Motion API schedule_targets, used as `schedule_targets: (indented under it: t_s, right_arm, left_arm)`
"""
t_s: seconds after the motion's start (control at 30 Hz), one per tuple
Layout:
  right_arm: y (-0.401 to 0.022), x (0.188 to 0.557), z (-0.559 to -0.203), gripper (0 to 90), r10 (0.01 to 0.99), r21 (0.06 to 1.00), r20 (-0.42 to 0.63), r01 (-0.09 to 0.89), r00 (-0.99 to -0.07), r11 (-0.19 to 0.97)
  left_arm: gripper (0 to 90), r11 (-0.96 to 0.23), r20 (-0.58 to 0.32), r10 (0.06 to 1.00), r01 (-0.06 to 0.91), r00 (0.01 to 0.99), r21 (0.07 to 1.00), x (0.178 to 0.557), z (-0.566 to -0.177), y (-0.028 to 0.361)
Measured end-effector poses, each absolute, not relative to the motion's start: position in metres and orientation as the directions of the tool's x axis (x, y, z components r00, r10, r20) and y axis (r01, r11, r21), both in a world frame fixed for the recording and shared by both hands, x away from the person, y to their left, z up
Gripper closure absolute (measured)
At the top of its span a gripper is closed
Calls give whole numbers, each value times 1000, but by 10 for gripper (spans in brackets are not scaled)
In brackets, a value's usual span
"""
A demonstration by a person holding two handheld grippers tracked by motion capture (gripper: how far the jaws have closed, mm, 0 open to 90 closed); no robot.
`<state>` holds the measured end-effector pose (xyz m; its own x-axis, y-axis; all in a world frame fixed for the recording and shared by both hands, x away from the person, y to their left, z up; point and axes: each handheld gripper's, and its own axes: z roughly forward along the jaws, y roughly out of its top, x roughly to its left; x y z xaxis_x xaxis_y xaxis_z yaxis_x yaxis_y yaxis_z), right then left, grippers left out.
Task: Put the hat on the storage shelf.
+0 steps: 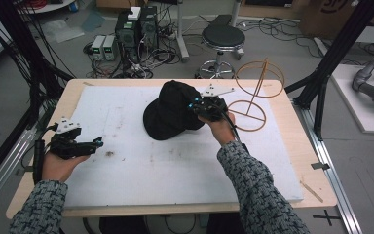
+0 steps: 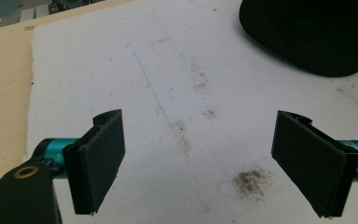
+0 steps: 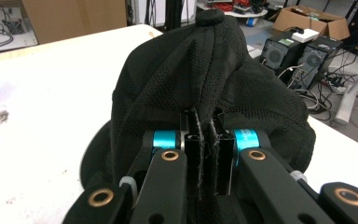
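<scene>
- High view: a pale wooden desk (image 1: 292, 146) carries a white foam mat (image 1: 141, 165) marked with brownish smudges. A black fabric baseball cap (image 1: 173, 109) sits on the far middle of the mat, its crown bunched up on the right side and its brim lying flat toward the near left. The right gripper (image 1: 198, 107) bites into the cap's right edge, held by the person's right hand (image 1: 220, 127), whose patterned grey sleeve runs in from the bottom. Just right of that hand stands a thin wooden hoop stand (image 1: 253, 95), two rings joined by a slanted rod, on the far right of the desk. The left gripper (image 1: 97, 143) hangs low over the near left edge of the mat, well apart from the cap, pointing to the right.
- Left gripper view: the two black jaws stand wide apart with nothing between them. Under them is the bare mat with a dark brown stain (image 2: 251, 179) and a faint blue line. The brim of the cap (image 2: 317, 37) shows in the upper right corner, clear of the jaws.
- Right gripper view: the jaws are pressed together on a pinched fold of the cap's mesh cloth (image 3: 200, 70), the fabric squeezed into a narrow ridge between the pads. The rest of the crown rises above and beyond the jaws, button on top. The mat lies to the left; computer cases (image 3: 298, 51) and cables sit on the floor beyond the desk.
</scene>
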<state>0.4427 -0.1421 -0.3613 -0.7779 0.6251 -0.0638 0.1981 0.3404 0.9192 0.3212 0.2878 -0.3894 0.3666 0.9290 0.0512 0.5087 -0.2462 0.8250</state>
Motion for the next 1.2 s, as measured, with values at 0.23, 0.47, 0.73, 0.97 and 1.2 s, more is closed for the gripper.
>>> schedule_targets:
  t_s: [0.23, 0.47, 0.73, 0.97, 1.2]
  right_arm:
    - [-152, 439, -351, 878, 638, 929, -60, 191, -768, 317]
    - [-160, 435, -326, 878, 637, 942, -73, 157, -767, 297]
    - [-168, 433, -299, 878, 648, 953, -57, 153, -759, 263]
    - [-179, 432, -282, 877, 671, 963, -37, 152, -740, 221]
    - [-184, 427, -270, 877, 680, 973, -42, 124, -732, 194]
  left_arm:
    - [177, -257, 58, 925, 505, 375, 824, 323, -387, 285]
    - [177, -258, 58, 924, 505, 377, 824, 323, -387, 283]
    - [177, -258, 59, 924, 499, 379, 827, 322, -385, 281]
    - [177, -256, 59, 924, 494, 379, 831, 322, -382, 280]
    - [177, -262, 62, 921, 492, 385, 830, 322, -381, 277]
